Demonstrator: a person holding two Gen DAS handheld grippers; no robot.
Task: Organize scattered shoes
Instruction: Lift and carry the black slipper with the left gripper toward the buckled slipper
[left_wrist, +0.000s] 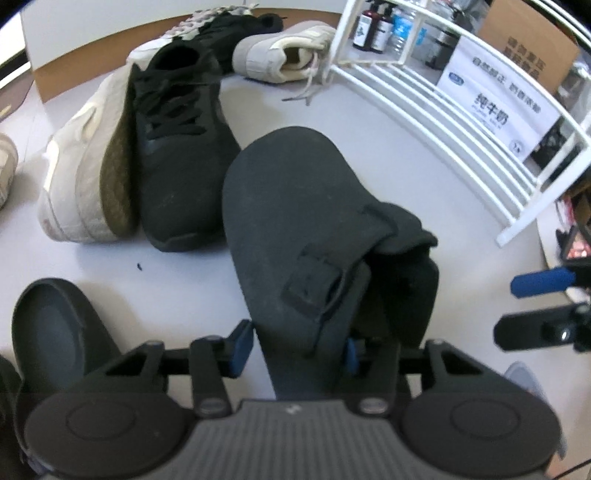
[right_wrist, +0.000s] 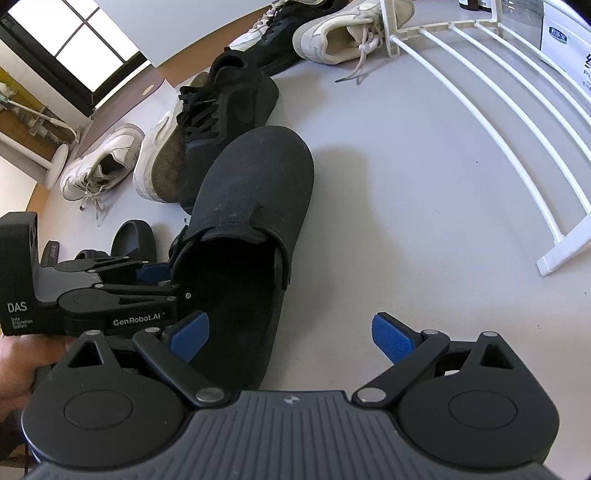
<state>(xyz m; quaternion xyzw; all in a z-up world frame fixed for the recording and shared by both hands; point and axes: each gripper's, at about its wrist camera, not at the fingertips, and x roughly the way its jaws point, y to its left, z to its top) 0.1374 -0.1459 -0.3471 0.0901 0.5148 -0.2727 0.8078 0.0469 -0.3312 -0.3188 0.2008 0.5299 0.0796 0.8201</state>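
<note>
While the dark slipper (left_wrist: 295, 206) lies flat on the grey floor (right_wrist: 388, 184), toe toward the white rack (left_wrist: 443, 122), the left gripper (left_wrist: 295, 350) sits at its heel end with the jaws slack around the slipper's side wall. One blue pad (left_wrist: 240, 347) stands just off the slipper; the other is half hidden behind the upper, so there is no clamp.

The left wrist view alone shows bottles (left_wrist: 373, 26) and a white printed carton (left_wrist: 498, 107) beyond the rack. It also catches the right gripper (left_wrist: 535, 306) at the right edge.

The right wrist view alone shows into the slipper's open heel. It shows the left gripper from the side, fingers at the slipper's collar, and a person's hand (right_wrist: 22, 365) under its body. The right gripper (right_wrist: 291, 332) is spread wide and grasps nothing. The slipper's heel lies low between its pads, untouched. A white laced sneaker (right_wrist: 103, 162) lies far left, barely cut into the other view.

Both views:
- black sneaker (left_wrist: 177, 147) upright, just left of the slipper
- pale sneaker (left_wrist: 81, 177) tipped on its side against the black one, sole showing
- beige sneaker (left_wrist: 280, 55) by the rack's far corner, laces trailing
- second dark slipper (left_wrist: 55, 332) near the left gripper, apart from the first
</note>
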